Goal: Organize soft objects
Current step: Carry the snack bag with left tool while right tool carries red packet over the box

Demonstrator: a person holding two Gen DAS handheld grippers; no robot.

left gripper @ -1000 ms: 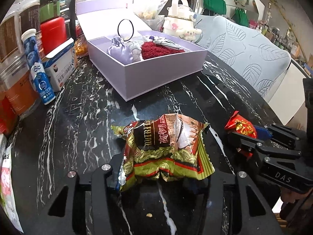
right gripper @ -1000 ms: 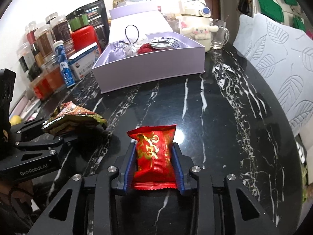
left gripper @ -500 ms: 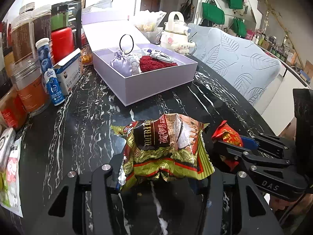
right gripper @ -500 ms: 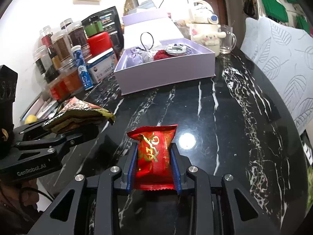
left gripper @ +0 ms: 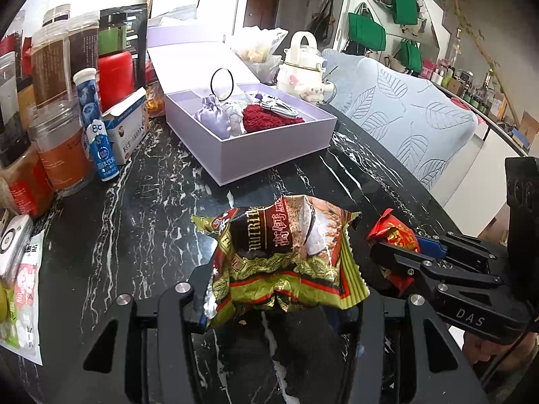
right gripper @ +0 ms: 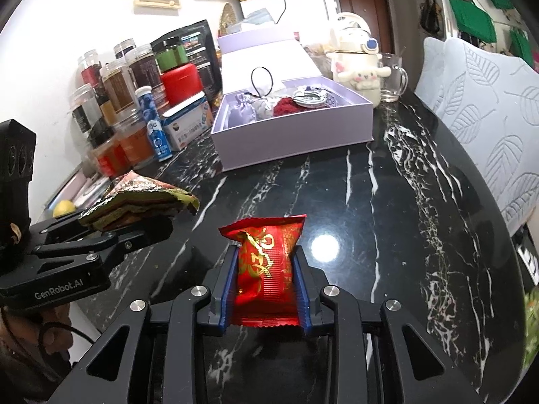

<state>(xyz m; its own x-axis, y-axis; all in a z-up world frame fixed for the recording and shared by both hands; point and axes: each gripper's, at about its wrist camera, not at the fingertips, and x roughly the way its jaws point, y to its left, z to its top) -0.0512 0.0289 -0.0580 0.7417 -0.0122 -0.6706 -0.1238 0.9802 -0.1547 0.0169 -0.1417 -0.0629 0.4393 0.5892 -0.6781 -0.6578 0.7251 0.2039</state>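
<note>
Two snack packets in view, one per gripper. Left gripper [left gripper: 279, 289] clamped on crumpled gold-brown packet [left gripper: 286, 252]; right gripper [right gripper: 266, 289] clamped on red packet [right gripper: 266, 262]. Both packets held above the counter [right gripper: 387, 202], black marble with white veins. One open lilac box [right gripper: 289, 134] beyond, holding one lilac pouch [right gripper: 244, 109]. White wall at left.

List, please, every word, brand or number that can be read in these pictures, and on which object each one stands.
"GenRobot.AI": side of the left gripper.
"DAS": side of the right gripper.
"NUTRI" and "高钙", partly creased: gold and brown snack packet.
"8c": blue tube.
Gold characters on the red snack packet: not legible.
Print on the white and blue carton, the jars and the dark bag: too small to read.
</note>
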